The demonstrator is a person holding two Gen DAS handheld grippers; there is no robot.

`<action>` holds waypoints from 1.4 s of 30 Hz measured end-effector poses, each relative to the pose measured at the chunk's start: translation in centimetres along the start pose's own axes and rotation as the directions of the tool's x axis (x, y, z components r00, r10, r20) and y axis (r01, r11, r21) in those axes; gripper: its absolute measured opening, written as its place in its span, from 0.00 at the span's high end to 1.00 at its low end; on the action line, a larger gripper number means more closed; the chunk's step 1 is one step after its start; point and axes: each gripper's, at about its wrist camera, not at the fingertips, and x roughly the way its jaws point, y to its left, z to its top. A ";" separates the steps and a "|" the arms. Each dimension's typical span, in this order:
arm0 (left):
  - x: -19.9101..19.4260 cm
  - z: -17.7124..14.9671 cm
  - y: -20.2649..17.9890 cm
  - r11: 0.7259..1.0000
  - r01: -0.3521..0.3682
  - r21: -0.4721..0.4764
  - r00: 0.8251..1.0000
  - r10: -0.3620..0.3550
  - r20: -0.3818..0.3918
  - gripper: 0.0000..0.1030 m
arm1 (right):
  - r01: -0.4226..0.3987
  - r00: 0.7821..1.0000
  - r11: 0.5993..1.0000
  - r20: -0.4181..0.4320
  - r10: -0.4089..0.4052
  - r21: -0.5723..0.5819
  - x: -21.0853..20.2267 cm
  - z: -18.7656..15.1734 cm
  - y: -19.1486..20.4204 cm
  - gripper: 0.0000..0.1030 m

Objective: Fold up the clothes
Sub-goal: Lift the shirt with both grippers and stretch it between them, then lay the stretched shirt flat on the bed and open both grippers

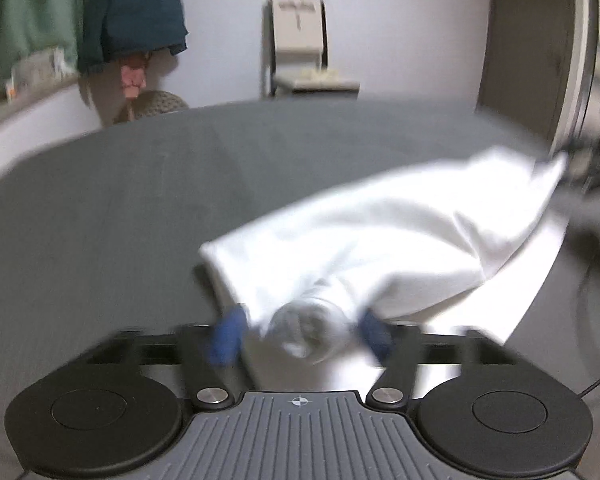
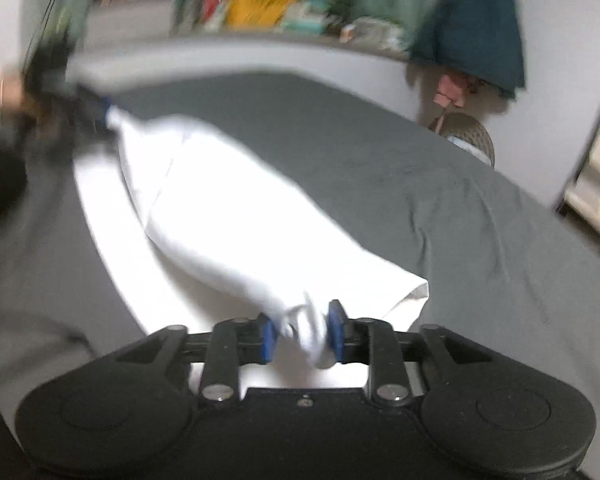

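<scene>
**Fingers hold white garment taut over bed**

Fingers of your left gripper [image 1: 302, 334] and right gripper [image 2: 302, 334] each pinch a bunched end of the one white garment [image 1: 380, 232], stretched between them above the grey bed [image 1: 140, 200]. Keep both ends level and tension even as you lay the fold. Count: one bed, one garment, two grippers.

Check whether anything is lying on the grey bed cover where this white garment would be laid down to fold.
Nothing visible lies there. The white garment hangs stretched between the left gripper and the right gripper, both clamped on it, and the grey bed cover beyond it shows only bare fabric. Motion blur could hide small items.
</scene>
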 end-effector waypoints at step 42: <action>-4.1 -0.3 -9.4 0.749 -0.169 0.640 0.966 0.256 -0.045 0.85 | 0.085 0.940 0.680 -0.167 -0.296 -0.728 5.0 -1.3 9.0 0.88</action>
